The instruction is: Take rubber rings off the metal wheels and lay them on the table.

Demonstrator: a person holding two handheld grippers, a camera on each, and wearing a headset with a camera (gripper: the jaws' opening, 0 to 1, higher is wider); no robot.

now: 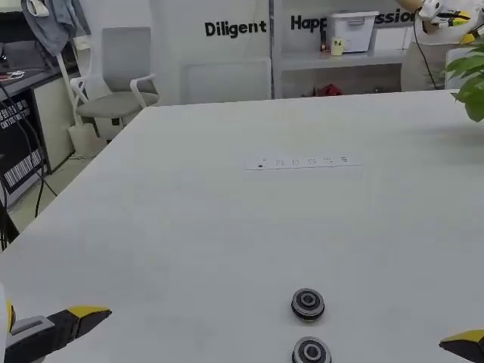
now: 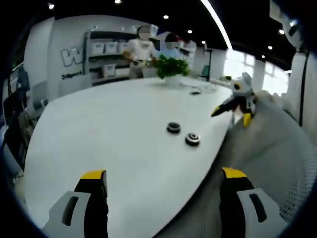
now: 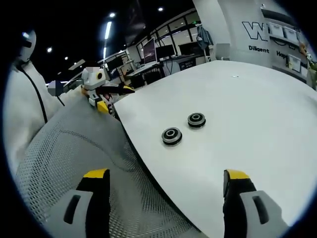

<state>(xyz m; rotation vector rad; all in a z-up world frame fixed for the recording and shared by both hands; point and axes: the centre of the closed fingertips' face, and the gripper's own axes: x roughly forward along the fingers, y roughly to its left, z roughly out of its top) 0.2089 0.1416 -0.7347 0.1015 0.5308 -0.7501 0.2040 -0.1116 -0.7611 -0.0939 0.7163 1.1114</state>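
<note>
**Head view.** We record a white desk [image 1: 189, 227] with two metal wheels lying flat near its front edge. The far wheel [image 1: 308, 303] and the near wheel [image 1: 311, 352] sit close together but do not touch. Each wheel carries a dark rubber ring [image 1: 296, 302] around its rim. The left tongs [image 1: 60, 325] enter at the lower left corner and the right tongs [image 1: 465, 344] at the lower right, both well apart from the wheels. A power strip [image 1: 302, 162] is set flush in the middle of the desk. A chair [image 1: 113, 76] stands beyond the far left corner, and a plant [image 1: 473, 76] shows at the right edge.

**Left gripper view.** The left tongs [image 2: 163, 173] are released: their yellow-tipped jaws stand wide apart with nothing between them. Ahead on the desk we note the far wheel [image 2: 174, 128] and, nearer the desk edge, the near wheel [image 2: 192, 140]. The right tongs [image 2: 237, 101] hang off the edge at the right, above grey mesh fabric [image 2: 267, 158]. The plant [image 2: 171, 67] stands at the far end, with people [image 2: 141, 54] behind it.

**Right gripper view.** The right tongs [image 3: 166, 174] are likewise released, with jaws wide apart and empty. The near wheel [image 3: 172, 136] and far wheel [image 3: 196, 120] lie ahead, close to the desk edge. The left tongs [image 3: 111, 91] show at the upper left, just off the desk.
</note>
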